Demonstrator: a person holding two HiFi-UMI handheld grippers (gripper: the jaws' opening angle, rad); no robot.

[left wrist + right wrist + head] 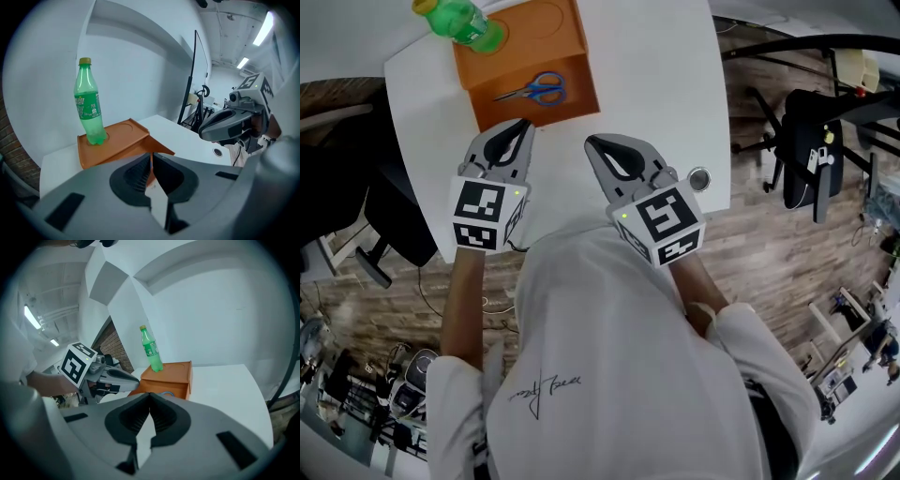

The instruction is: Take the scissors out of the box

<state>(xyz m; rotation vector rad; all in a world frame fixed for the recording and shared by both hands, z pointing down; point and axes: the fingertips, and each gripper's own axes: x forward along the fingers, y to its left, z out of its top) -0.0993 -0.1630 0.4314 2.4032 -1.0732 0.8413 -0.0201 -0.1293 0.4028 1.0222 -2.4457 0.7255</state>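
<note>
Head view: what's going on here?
A person holds a gripper in each hand over a white table. The left gripper and right gripper both have their fingers closed on nothing. The blue-handled scissors lie in the open orange box, not yet picked up. A green bottle stands on the box's raised top. The left gripper sits closest, right at the box's near edge.

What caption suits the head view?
Shut left gripper and shut right gripper poised before an open orange box holding blue-handled scissors, green plastic bottle on its lid.
</note>
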